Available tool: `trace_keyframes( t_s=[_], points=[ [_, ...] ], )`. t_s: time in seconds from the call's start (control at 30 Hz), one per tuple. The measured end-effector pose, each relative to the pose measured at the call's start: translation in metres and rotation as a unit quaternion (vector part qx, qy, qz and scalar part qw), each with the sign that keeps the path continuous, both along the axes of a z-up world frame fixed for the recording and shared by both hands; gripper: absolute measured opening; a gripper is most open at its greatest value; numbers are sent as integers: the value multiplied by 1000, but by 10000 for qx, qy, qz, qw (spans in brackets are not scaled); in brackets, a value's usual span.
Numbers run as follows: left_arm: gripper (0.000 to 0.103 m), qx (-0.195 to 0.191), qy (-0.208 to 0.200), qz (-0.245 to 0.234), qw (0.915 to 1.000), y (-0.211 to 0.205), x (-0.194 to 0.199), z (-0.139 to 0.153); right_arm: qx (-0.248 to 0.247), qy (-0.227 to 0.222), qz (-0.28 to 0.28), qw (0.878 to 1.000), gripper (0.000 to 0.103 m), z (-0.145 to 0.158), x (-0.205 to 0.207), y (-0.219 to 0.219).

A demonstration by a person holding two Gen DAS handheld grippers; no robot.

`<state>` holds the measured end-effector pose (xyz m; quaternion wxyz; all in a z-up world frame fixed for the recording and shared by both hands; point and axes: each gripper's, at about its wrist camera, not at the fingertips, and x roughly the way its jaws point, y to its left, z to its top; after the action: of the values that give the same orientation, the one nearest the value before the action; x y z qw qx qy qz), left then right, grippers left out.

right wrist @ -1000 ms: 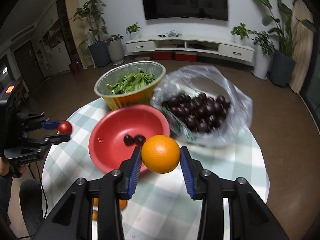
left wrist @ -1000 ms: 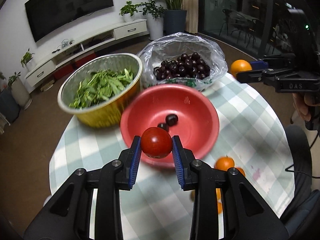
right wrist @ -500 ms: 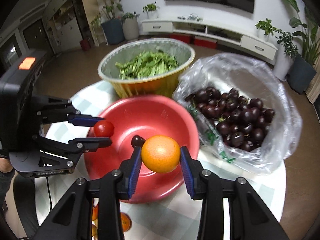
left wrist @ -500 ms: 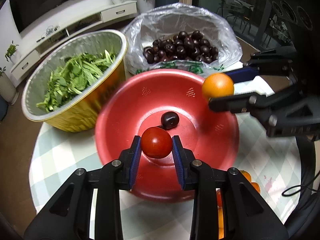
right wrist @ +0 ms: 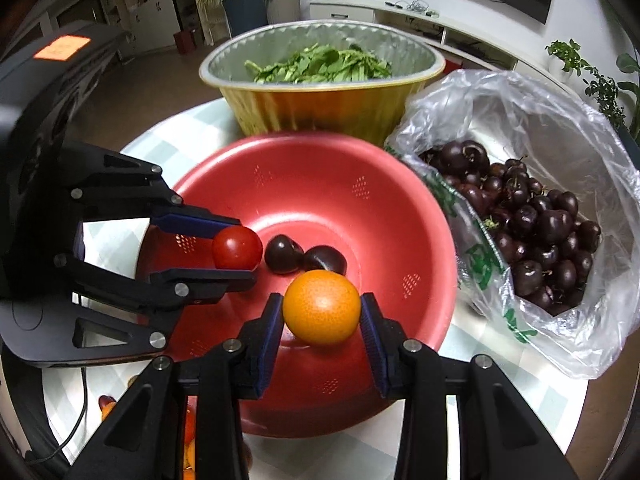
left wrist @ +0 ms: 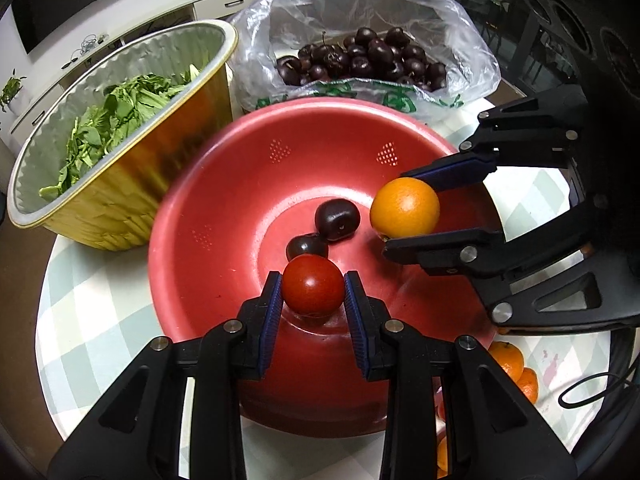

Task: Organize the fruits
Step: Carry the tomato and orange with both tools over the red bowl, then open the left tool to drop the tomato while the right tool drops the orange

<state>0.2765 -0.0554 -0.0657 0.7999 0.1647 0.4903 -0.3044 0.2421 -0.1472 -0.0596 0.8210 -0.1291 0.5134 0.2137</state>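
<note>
A red colander bowl (left wrist: 240, 184) (right wrist: 400, 208) stands on the round table with two dark cherries (left wrist: 336, 220) (right wrist: 284, 254) at its bottom. My left gripper (left wrist: 313, 290) (right wrist: 236, 246) is shut on a red tomato (left wrist: 313, 284) (right wrist: 237, 247) and holds it low inside the bowl's near side. My right gripper (right wrist: 321, 307) (left wrist: 408, 212) is shut on an orange (right wrist: 321, 306) (left wrist: 405, 207) and holds it inside the bowl, over the right part. The two grippers are close but apart.
A gold foil bowl (left wrist: 132, 176) (right wrist: 320, 112) of green leaves stands behind the red bowl. A clear plastic bag (left wrist: 460, 32) (right wrist: 560, 128) of cherries lies beside it. Small oranges (left wrist: 510, 360) lie on the checked cloth (left wrist: 92, 312) at the near edge.
Both grippers have moved forward and down into the red bowl with their fruit. The orange has come from the bowl's rim to over its inside.
</note>
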Motion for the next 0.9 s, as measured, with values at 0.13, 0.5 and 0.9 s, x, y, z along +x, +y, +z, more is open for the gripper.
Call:
trace_keyframes(
  t_s=[0.13, 0.5, 0.9],
  points=[
    [29, 69, 61, -36, 10000, -4, 2, -4, -179, 60, 125, 9997, 41, -8, 2, 7],
    [29, 224, 104, -139, 9996, -9, 4, -12, -6, 407, 175, 9990, 41, -18, 19, 9],
    [45, 283, -76, -114, 9995, -8, 3, -14, -64, 362, 269, 9990, 42, -20, 19, 14]
  ],
)
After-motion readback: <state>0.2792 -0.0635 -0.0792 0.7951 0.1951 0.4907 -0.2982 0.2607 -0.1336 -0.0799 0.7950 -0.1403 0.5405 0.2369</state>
